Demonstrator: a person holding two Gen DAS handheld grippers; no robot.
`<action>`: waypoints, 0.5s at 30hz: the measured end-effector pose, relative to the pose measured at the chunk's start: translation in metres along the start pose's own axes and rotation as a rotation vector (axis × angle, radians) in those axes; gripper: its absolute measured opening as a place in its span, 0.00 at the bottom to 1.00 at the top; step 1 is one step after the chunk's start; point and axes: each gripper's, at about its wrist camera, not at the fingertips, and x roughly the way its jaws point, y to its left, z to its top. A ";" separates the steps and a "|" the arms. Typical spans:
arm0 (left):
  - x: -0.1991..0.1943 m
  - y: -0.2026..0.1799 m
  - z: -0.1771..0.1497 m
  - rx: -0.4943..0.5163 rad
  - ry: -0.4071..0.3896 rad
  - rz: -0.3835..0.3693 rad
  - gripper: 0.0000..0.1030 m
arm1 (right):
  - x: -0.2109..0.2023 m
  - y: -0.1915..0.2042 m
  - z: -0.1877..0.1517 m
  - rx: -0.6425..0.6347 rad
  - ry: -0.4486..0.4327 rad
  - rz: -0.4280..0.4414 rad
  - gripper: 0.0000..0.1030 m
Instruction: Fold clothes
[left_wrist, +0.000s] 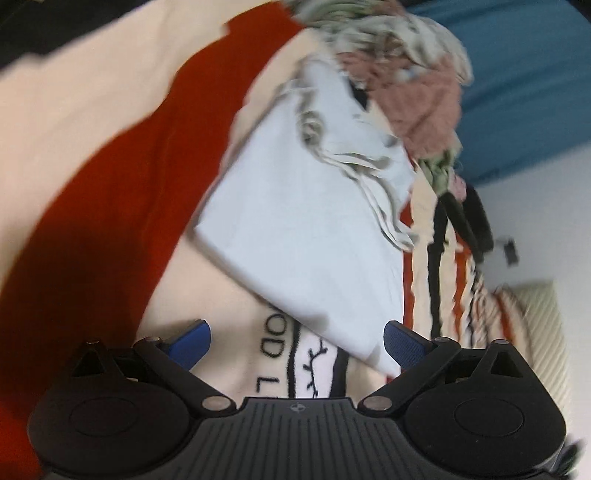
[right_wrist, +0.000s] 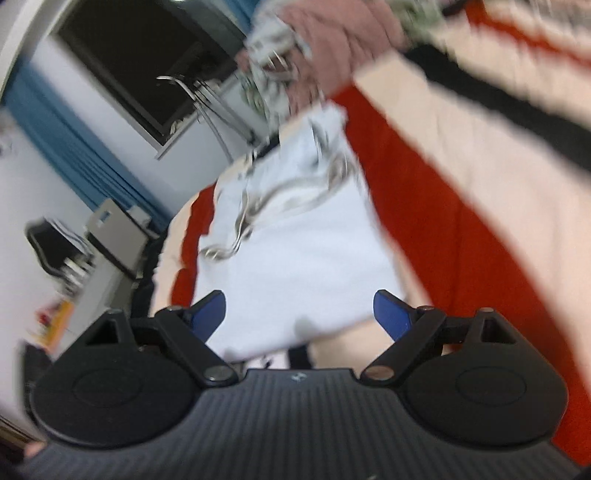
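Both views are blurred, so I'm reading broad shapes only. My left gripper (left_wrist: 297, 341) is spread wide, blue pads (left_wrist: 192, 341) far apart, nothing between them. It hangs over the near corner of the white shirt (left_wrist: 306, 229), which lies folded flat on the blanket (left_wrist: 110, 192), red and cream with black stripes. Black lettering shows on the blanket just under the shirt's near edge. Beyond the shirt's far end sits the pile (left_wrist: 406, 74), pink and grey-green pieces bunched together, touching the shirt's far edge.

My right gripper (right_wrist: 299, 314) is wide too, holding nothing, pads either side of the shirt (right_wrist: 295, 251) as seen from here, its near edge between them. I can't tell whether they touch the cloth. The pile (right_wrist: 325, 44) shows at the top, and the blanket (right_wrist: 461, 229) runs off to the right.
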 end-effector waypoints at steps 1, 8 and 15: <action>0.002 0.006 0.003 -0.040 -0.006 -0.019 0.97 | 0.006 -0.009 -0.003 0.078 0.037 0.046 0.86; 0.012 0.017 0.018 -0.116 -0.082 -0.055 0.62 | 0.044 -0.049 -0.012 0.423 0.096 0.177 0.84; 0.025 0.019 0.025 -0.099 -0.125 -0.032 0.08 | 0.052 -0.059 -0.007 0.430 0.020 0.060 0.23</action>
